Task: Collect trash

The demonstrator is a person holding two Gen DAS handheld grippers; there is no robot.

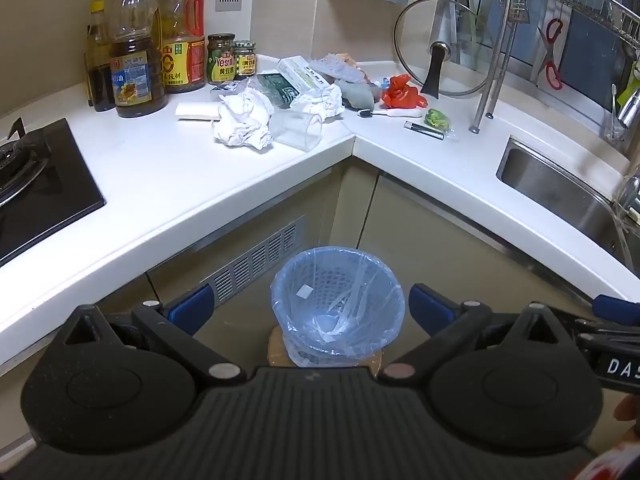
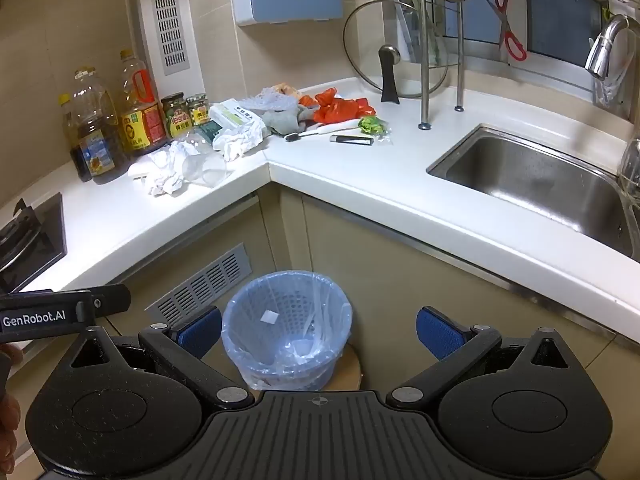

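Closest to us, the left gripper (image 1: 310, 310) and the right gripper (image 2: 318, 332) both hang low in front of the corner cabinets, jaws spread wide, nothing between the blue pads. Just beyond them on the floor stands a small blue basket bin (image 1: 338, 300) lined with a thin clear bag, resting on a round wooden disc; it looks nearly empty.

Farther back, up on the white counter (image 1: 160, 168), the trash lies heaped in the corner: crumpled white paper (image 1: 242, 120), a clear plastic cup (image 1: 298, 128) on its side near the edge, a flattened white carton (image 1: 302, 76), a red plastic bag (image 1: 402, 90), a toothbrush (image 1: 390, 113) and a small green wrapper (image 1: 438, 119).

Risks, as I judge them: the cup could roll off the edge if nudged; the light bin may tip off its disc; oil bottles (image 1: 134, 60) and a leaning glass lid (image 1: 440, 48) stand close enough to be knocked.
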